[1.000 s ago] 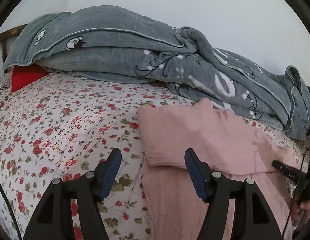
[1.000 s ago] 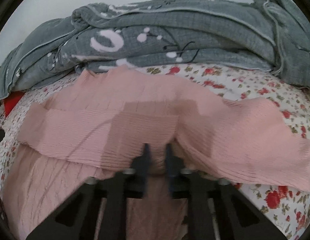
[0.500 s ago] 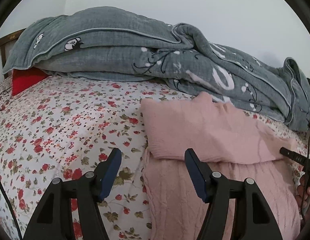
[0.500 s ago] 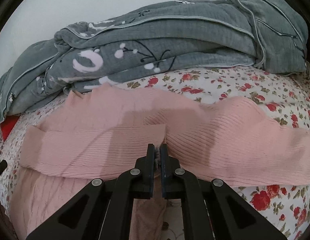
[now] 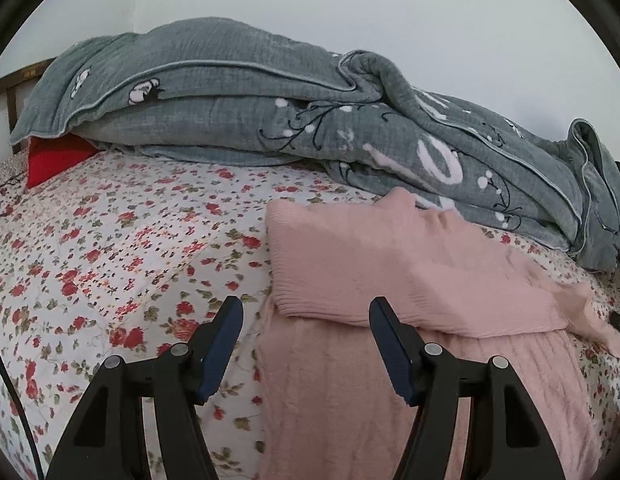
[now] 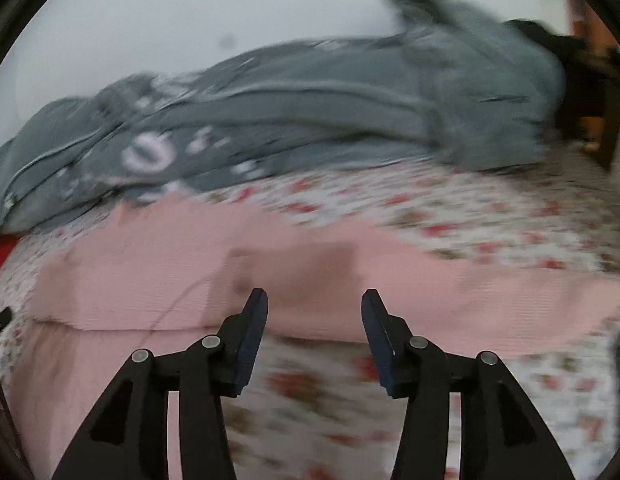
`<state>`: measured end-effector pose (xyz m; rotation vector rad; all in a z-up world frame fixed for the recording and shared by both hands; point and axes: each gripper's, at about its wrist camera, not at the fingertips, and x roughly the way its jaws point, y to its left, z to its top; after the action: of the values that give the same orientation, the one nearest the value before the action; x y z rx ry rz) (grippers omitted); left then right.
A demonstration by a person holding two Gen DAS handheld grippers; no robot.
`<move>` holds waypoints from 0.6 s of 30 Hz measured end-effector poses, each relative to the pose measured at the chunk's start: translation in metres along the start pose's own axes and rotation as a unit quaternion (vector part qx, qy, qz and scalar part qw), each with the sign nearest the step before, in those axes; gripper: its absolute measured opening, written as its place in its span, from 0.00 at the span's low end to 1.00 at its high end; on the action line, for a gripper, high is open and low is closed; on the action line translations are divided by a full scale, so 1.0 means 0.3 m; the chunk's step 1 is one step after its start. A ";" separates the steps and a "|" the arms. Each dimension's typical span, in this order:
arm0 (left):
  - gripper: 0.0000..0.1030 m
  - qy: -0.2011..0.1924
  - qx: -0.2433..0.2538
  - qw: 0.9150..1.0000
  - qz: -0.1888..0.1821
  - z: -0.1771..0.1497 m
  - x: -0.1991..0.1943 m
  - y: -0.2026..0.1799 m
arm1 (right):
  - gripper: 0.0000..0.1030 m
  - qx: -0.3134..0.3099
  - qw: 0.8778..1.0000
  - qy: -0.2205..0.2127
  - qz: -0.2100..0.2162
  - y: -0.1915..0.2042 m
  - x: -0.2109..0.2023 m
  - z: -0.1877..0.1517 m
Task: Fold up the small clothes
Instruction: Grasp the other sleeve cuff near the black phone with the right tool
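A pink knitted sweater (image 5: 390, 272) lies on the floral bedsheet (image 5: 121, 248), with one sleeve folded across its body. My left gripper (image 5: 305, 312) is open and empty, hovering just above the sweater's left edge. In the right wrist view, which is blurred, the sweater (image 6: 149, 280) spreads across the middle with a sleeve reaching to the right. My right gripper (image 6: 314, 304) is open and empty, just in front of the sweater's near edge.
A crumpled grey-green quilt (image 5: 310, 120) lies along the back of the bed against the white wall; it also shows in the right wrist view (image 6: 310, 112). A red pillow (image 5: 53, 156) sticks out under the quilt at the far left.
My right gripper was shut on the sweater fabric; it has opened, let go and pulled back to the right. My left gripper stayed open and drew back slightly.
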<state>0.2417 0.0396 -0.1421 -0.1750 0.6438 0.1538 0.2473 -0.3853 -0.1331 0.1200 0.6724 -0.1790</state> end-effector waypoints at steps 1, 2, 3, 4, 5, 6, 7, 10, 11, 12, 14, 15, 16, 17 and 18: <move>0.62 -0.002 0.003 1.000 0.003 -0.002 -0.002 -0.013 | 0.50 0.009 1.000 -0.002 -0.015 -0.044 -0.012 0.001; 0.62 -0.005 0.004 1.000 0.005 -0.004 -0.004 -0.025 | 0.50 0.023 0.999 -0.003 -0.036 -0.106 -0.025 0.005; 0.62 -0.007 0.003 1.000 0.006 -0.006 -0.006 -0.033 | 0.50 0.033 0.998 -0.005 -0.048 -0.153 -0.031 0.007; 0.62 -0.009 0.004 1.000 0.007 -0.008 -0.008 -0.041 | 0.50 0.041 0.997 -0.003 -0.059 -0.205 -0.032 0.007; 0.62 -0.011 0.004 1.000 0.006 -0.009 -0.009 -0.047 | 0.50 0.048 0.996 0.004 -0.071 -0.262 -0.028 0.004; 0.62 -0.014 0.005 1.000 0.006 -0.011 -0.010 -0.055 | 0.50 0.056 0.995 0.008 -0.079 -0.305 -0.023 -0.001; 0.62 -0.015 0.006 1.000 0.008 -0.014 -0.008 -0.060 | 0.50 0.066 0.994 0.014 -0.088 -0.349 -0.016 -0.005; 0.62 -0.014 0.012 1.000 0.017 -0.019 0.002 -0.076 | 0.50 0.101 0.990 0.035 -0.089 -0.462 0.009 -0.032; 0.62 -0.013 0.013 1.000 0.018 -0.019 0.005 -0.079 | 0.50 0.111 0.989 0.041 -0.086 -0.490 0.017 -0.044; 0.62 -0.012 0.012 1.000 0.019 -0.019 0.008 -0.081 | 0.50 0.116 0.989 0.045 -0.084 -0.507 0.027 -0.054; 0.62 -0.013 0.008 1.000 0.018 -0.018 0.010 -0.082 | 0.50 0.122 0.988 0.057 -0.080 -0.541 0.046 -0.084; 0.62 -0.013 0.006 1.000 0.020 -0.017 0.011 -0.082 | 0.50 0.127 0.987 0.062 -0.073 -0.554 0.054 -0.096; 0.62 -0.013 0.004 1.000 0.021 -0.016 0.012 -0.082 | 0.50 0.133 0.987 0.066 -0.063 -0.568 0.061 -0.104; 0.62 -0.012 0.002 1.000 0.022 -0.016 0.014 -0.081 | 0.50 0.139 0.987 0.065 -0.054 -0.585 0.063 -0.109; 0.62 -0.011 -0.001 1.000 0.020 -0.015 0.017 -0.078 | 0.50 0.143 0.987 0.063 -0.048 -0.594 0.062 -0.110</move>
<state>0.2477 0.0162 -0.1460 -0.1623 0.6257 0.1956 0.2053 -0.5565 -0.1797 0.3773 0.7770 -0.3636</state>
